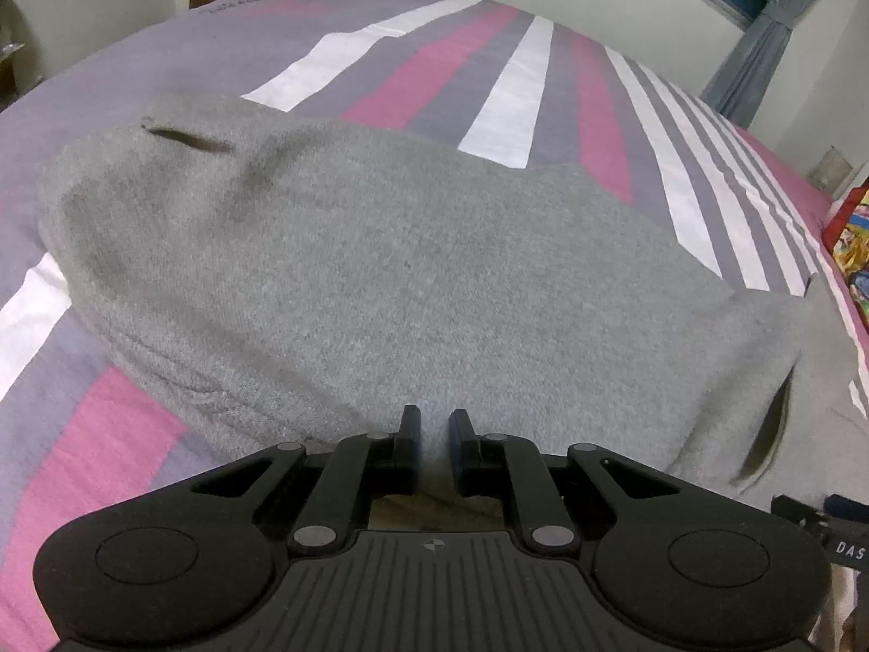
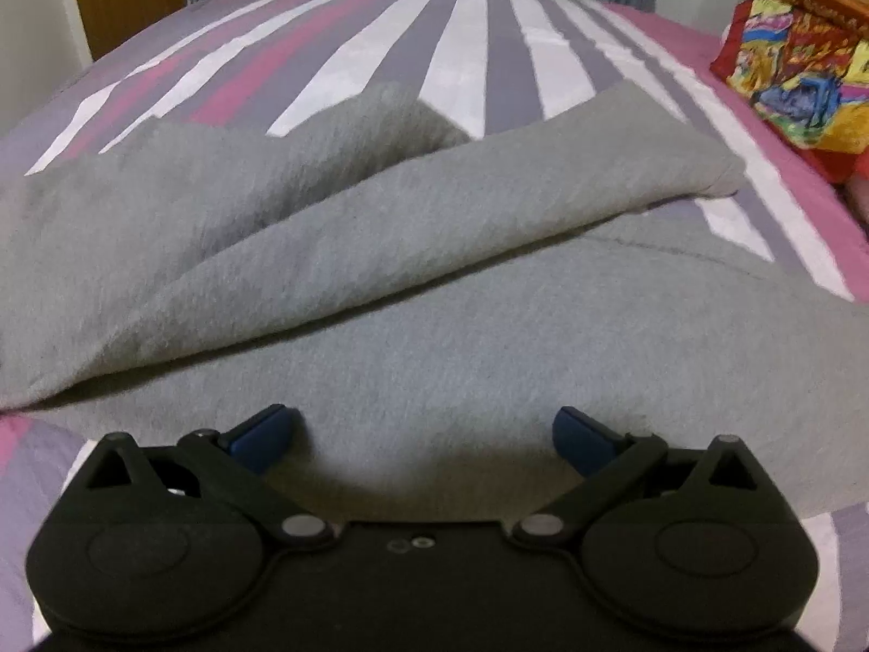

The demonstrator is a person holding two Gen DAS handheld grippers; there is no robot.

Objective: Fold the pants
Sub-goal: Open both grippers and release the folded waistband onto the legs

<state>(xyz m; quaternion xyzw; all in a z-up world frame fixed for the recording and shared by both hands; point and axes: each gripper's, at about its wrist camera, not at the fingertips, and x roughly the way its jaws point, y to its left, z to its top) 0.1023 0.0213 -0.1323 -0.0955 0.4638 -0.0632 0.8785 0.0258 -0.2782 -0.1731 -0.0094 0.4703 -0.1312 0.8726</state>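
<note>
Pants, grey and fleecy, lie spread across the striped bedspread in front of me. Starting at the far left of my left wrist view, the cloth ends in a rounded edge with a dark slit of a pocket near the top. Moving rightward, the fabric runs broad and mostly flat toward my left gripper, whose fingers stand pressed close together with a fold of the grey cloth pinched in the narrow gap between them. Further right, another pocket opening gapes at the cloth's edge, and beyond it a brightly printed cushion sits at the bed's side.

In my right wrist view, one layer is folded over on the left, forming a thick diagonal ridge across the lower layer. My right gripper hangs just over the flat grey cloth with its blue-padded fingers spread wide, nothing between them. On the far right the same colourful cushion rests on the pink border.
</note>
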